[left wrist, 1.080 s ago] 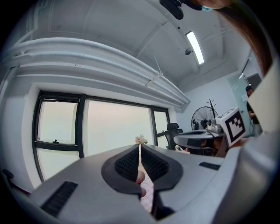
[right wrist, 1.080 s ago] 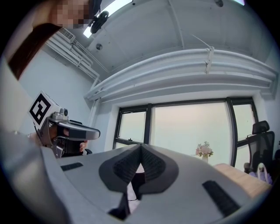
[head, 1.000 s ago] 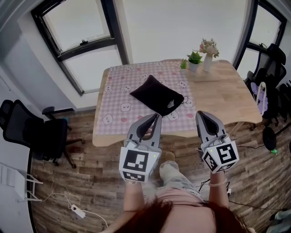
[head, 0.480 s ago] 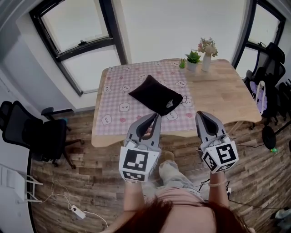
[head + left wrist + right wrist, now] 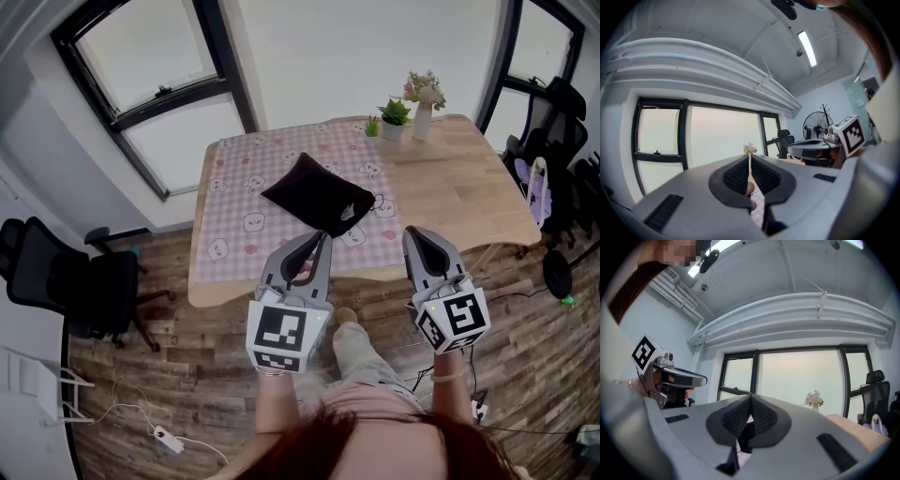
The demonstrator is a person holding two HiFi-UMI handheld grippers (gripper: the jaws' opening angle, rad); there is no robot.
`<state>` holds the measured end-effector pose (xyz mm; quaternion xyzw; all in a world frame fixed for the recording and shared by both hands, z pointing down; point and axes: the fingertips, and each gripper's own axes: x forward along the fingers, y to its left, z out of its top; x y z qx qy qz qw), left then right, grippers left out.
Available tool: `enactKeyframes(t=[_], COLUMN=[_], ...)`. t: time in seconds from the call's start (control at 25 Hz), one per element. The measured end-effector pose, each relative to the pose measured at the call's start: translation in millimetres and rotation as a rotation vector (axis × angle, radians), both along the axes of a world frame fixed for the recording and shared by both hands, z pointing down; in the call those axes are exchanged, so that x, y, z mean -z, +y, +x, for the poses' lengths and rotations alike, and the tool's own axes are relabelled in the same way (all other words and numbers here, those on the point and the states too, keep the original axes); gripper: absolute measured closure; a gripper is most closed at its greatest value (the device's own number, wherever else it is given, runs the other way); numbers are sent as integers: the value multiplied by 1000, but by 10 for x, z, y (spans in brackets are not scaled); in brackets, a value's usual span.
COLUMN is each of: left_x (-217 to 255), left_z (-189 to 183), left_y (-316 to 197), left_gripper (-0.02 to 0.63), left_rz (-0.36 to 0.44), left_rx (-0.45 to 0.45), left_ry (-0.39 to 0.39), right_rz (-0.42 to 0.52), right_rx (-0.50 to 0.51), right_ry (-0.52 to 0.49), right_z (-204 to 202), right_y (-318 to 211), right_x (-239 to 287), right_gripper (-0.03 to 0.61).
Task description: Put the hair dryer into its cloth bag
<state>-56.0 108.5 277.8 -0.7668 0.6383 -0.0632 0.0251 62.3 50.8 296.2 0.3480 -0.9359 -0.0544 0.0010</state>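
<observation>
A plank floor (image 5: pixel 169 375) and a pale wooden table (image 5: pixel 450 197) below a big dark-framed window (image 5: pixel 159 84) fill the head view. The table's left part is covered by a pink checked cloth (image 5: pixel 234 202).

Both tools hang level over the floor, short of the table's near edge. The left gripper (image 5: pixel 323 240) has its jaws pressed together with nothing between them. The right gripper (image 5: pixel 412 234) is closed just as tightly and is equally empty (each gripper view shows only a hairline seam between the ribbed pads).

Beyond the tips, apart from both, the black cloth bag (image 5: pixel 314 192) lies on the checked cloth, its drawstring end toward the bare wood. At the far edge stand a potted plant (image 5: pixel 394 114) and a vase of flowers (image 5: pixel 424 94).

The hair dryer shows in no view, and I cannot tell whether it is already inside the bag.

Over the last second almost nothing has changed. The grippers have kept their places and their closed jaws, and only the head camera has drifted a little, nudging the table in the frame. For the task this reads as a pause, with no handling under way.
</observation>
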Motion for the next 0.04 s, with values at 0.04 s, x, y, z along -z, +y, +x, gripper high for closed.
enactKeyframes(t=[0.04], left_x=[-1], left_z=[-11], left_y=[-18], left_gripper=[595], left_rz=[0], left_rx=[2], left_ry=[-2], right_rz=[0], right_rx=[1], right_ry=[2], right_z=[-11], right_y=[-14], right_x=[-7], right_gripper=[580])
